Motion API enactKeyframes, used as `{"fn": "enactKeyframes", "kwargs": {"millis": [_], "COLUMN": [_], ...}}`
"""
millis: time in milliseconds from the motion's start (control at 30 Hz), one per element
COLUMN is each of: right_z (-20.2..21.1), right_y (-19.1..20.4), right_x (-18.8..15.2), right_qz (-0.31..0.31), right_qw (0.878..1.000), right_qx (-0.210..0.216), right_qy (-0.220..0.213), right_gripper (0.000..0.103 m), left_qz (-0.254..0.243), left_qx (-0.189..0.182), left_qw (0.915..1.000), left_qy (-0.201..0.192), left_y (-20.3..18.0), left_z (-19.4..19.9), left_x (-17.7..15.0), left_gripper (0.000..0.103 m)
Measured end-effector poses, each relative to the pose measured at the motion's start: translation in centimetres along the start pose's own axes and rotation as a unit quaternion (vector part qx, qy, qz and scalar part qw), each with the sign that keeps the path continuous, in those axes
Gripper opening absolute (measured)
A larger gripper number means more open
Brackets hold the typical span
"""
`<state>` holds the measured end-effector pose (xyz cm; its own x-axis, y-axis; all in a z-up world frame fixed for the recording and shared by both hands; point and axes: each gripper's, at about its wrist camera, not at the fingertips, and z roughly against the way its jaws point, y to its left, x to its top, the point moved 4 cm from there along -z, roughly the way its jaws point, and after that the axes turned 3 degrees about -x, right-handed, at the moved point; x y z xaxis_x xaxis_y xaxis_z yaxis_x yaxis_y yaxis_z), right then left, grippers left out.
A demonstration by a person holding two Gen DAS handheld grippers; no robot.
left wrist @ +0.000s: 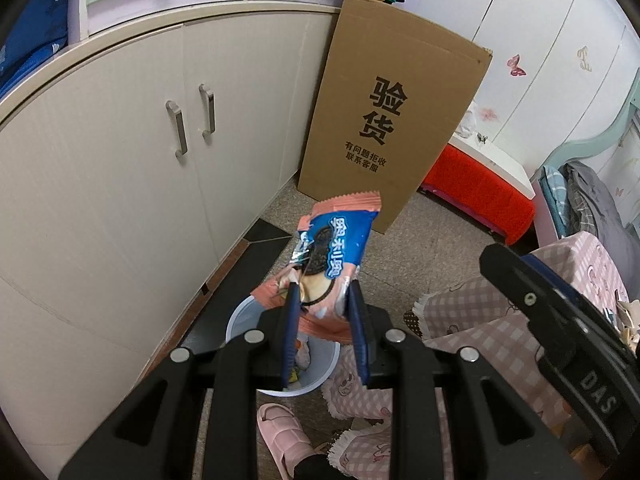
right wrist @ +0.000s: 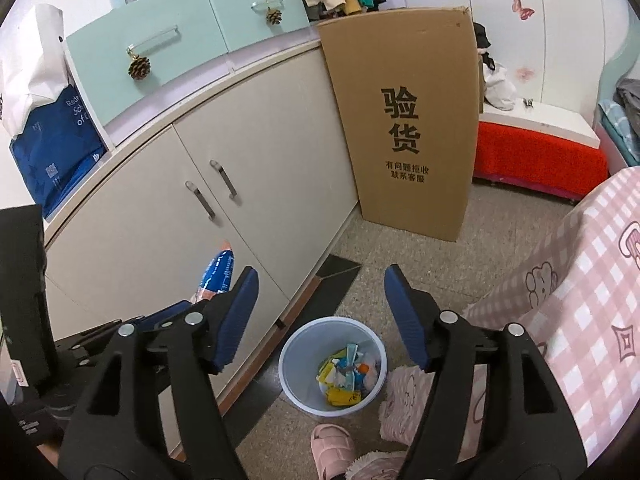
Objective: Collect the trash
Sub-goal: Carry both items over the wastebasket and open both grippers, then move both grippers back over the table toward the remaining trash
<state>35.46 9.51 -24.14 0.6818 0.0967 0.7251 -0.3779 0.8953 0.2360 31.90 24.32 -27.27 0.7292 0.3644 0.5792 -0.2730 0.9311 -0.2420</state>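
Observation:
My left gripper (left wrist: 322, 290) is shut on a pink and blue cookie wrapper (left wrist: 340, 240), which stands up above the white trash bin (left wrist: 240, 320) on the floor. In the right wrist view the same bin (right wrist: 296, 344) sits below, between my fingers, with several bright wrappers (right wrist: 346, 372) inside. My right gripper (right wrist: 320, 280) is open with nothing between its blue pads. At its left, part of the cookie wrapper (right wrist: 218, 274) and the left gripper (right wrist: 168, 318) show.
A beige cabinet (right wrist: 260, 184) with two metal handles stands left of the bin. A tall cardboard sheet (right wrist: 412, 120) leans beside it. A pink checked tablecloth (right wrist: 580, 300) hangs at the right. A pink slipper (right wrist: 332, 448) is just in front of the bin; a red bench (right wrist: 536, 160) farther back.

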Motion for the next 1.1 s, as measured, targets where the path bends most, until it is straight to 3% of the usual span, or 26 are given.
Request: {"fn": "enactKeyframes", "kwargs": {"millis": [367,400,500,833,1100], "right_z": [0.6,0.6,0.6,0.8,5.9], "right_y": [-0.9,-0.9,-0.9,-1.2,-1.5], "right_x": [0.3,0.3,0.3,0.7,1.3], "right_qz": [-0.031,-0.032,-0.034,-0.054,-0.066], "right_qw": [0.999,0.999,0.999,0.998,0.997], "right_qx": [0.002,0.002,0.002,0.003,0.007], "right_qy": [-0.020,-0.020,-0.019,-0.011,-0.034], "right_gripper": [0.069,0.069,0.069,0.071,0.071], "left_qz": [-0.007,-0.004,-0.004,-0.006,-0.025], "left_qx": [0.020,0.021,0.030,0.035,0.019], "left_qw": [0.9998,0.9997,0.9993,0.9988,0.9977], "left_qy": [-0.008,-0.009,-0.020,-0.034,-0.060], "left_y": [-0.8,-0.8,-1.0,-1.5,-4.1], "left_z": [-0.3,-0.4,-0.2,1.7,6.1], "left_x": [0.6,0.7,0.8,1.3,1.2], "left_gripper": [0.027,0.030,0.053,0.054,0.058]}}
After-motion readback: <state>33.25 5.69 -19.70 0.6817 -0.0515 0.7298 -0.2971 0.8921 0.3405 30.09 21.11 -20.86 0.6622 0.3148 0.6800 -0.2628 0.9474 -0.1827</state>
